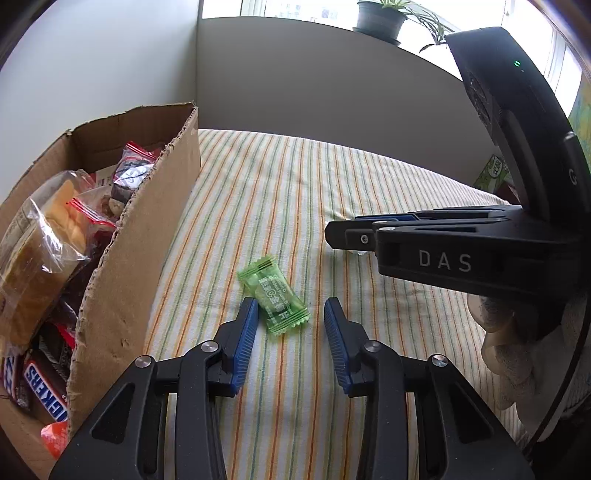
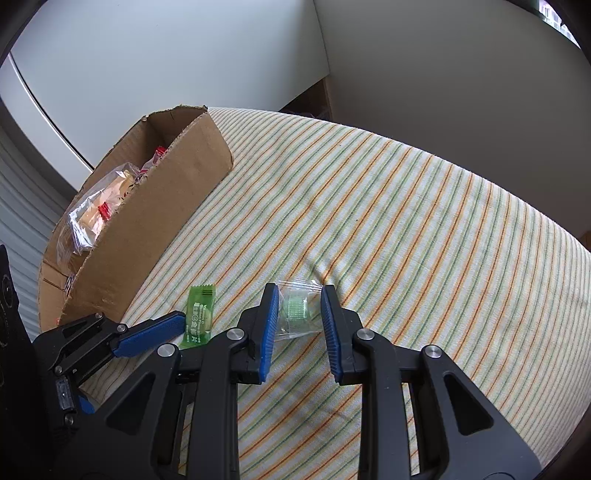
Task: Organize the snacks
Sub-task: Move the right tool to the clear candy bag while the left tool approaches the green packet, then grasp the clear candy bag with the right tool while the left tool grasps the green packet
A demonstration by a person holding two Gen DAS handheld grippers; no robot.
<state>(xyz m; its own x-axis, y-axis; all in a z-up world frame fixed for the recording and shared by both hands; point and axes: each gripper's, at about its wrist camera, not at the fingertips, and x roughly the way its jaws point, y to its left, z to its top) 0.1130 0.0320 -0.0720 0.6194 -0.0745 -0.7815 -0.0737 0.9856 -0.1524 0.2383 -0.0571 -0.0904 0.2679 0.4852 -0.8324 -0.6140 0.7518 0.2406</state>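
Note:
A green candy packet (image 1: 275,295) lies on the striped cloth between the fingers of my left gripper (image 1: 291,302), which is open; the left pad is at the packet's edge and the right pad stands apart from it. In the right wrist view the same packet (image 2: 199,314) shows beside one left-gripper finger (image 2: 155,332). My right gripper (image 2: 300,288) is shut on a clear-wrapped green candy (image 2: 295,308) that rests on the cloth. That gripper (image 1: 343,236) also appears at the right of the left wrist view. A cardboard box (image 1: 140,258) of snacks stands to the left.
The box (image 2: 159,221) holds bagged crackers (image 1: 48,236), chocolate bars (image 1: 44,391) and several other packets. The striped cloth (image 2: 406,221) stretches back to a white wall. A potted plant (image 1: 380,18) sits on the sill. A gloved hand (image 1: 509,350) holds the right gripper.

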